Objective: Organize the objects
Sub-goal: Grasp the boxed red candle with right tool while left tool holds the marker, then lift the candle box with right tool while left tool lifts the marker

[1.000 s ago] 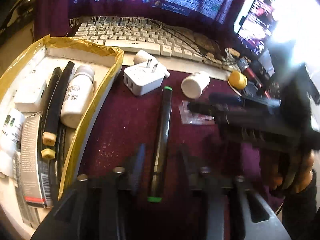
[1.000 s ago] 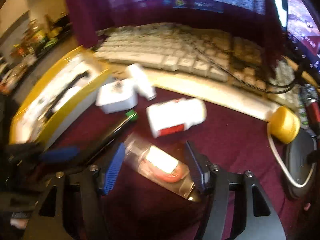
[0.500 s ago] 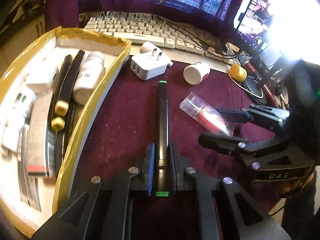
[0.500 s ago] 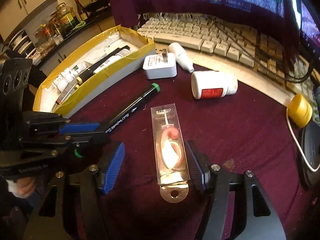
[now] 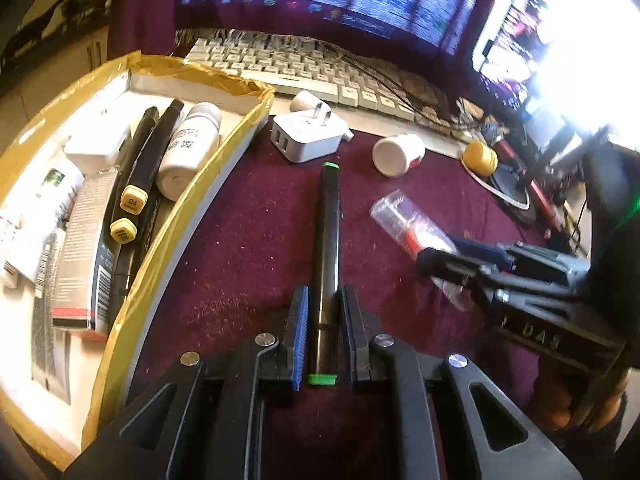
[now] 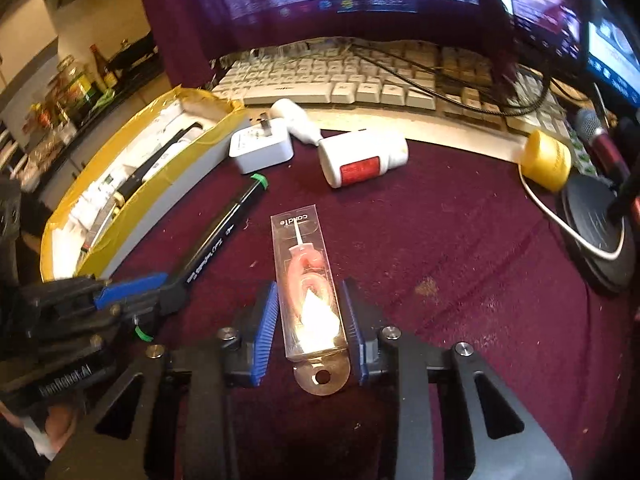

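My left gripper (image 5: pixel 323 300) is shut on a black marker with green ends (image 5: pixel 330 236) that lies on the maroon cloth; it also shows in the right wrist view (image 6: pixel 218 240). My right gripper (image 6: pixel 307 300) has its jaws close around a clear candle package (image 6: pixel 306 276), with small gaps at the pads. That package also shows in the left wrist view (image 5: pixel 412 232), beside the right gripper (image 5: pixel 444 254). A yellow-taped box (image 5: pixel 236 136) at the left holds markers, a white bottle and packets.
A white USB charger (image 5: pixel 306 136), a small white bottle (image 6: pixel 296 120) and a red-labelled white bottle (image 6: pixel 360 160) lie near the keyboard (image 6: pixel 360 80). A yellow cap (image 6: pixel 546 160), a black round base (image 6: pixel 596 228) and a microphone (image 6: pixel 600 140) are at the right. Monitors stand behind.
My left gripper closed on the green-ended marker. My right gripper moved over the candle package and narrowed its jaws around it.
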A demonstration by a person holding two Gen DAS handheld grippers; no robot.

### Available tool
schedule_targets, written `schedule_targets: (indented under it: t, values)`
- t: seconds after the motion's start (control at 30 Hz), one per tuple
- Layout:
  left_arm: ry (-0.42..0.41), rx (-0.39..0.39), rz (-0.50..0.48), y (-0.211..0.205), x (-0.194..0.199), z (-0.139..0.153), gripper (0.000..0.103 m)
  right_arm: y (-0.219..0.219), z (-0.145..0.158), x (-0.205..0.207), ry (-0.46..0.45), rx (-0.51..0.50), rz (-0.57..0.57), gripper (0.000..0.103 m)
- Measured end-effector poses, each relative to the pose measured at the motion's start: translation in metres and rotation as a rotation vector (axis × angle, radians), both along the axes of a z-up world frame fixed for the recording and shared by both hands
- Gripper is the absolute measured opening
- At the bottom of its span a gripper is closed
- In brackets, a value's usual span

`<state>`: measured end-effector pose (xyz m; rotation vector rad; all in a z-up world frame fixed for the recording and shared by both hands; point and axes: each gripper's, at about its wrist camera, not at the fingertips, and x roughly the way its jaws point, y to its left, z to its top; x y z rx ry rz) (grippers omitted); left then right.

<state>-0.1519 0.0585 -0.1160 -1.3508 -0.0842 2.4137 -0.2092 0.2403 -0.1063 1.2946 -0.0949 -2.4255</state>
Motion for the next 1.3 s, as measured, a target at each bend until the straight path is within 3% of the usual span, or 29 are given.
schedule_targets:
  t: [0.1, 0.2, 0.43, 0.67, 1.0, 1.3]
  values:
    - [0.036, -0.059, -0.016, 0.006, 0.006, 0.001, 0.013, 0.002, 0.001, 0.0, -0.005, 0.0, -0.013, 0.028]
    - [0.044, -0.07, -0.022, 0.007, 0.008, 0.001, 0.013, 0.004, 0.001, 0.001, -0.008, -0.017, -0.018, 0.028]
    - [0.011, 0.004, -0.024, -0.003, 0.004, -0.001, 0.013, 0.013, 0.0, 0.0, -0.027, -0.08, -0.039, 0.028]
    - [0.029, 0.09, 0.013, -0.015, 0.011, -0.005, 0.013, 0.009, 0.0, 0.0, -0.025, -0.059, -0.041, 0.029]
    - [0.02, 0.112, 0.019, -0.018, 0.011, -0.006, 0.013, 0.017, -0.002, -0.004, -0.045, -0.123, -0.061, 0.029]
    - [-0.045, 0.164, 0.009, -0.029, 0.003, -0.007, 0.013, 0.021, 0.0, -0.014, -0.092, -0.143, -0.088, 0.028]
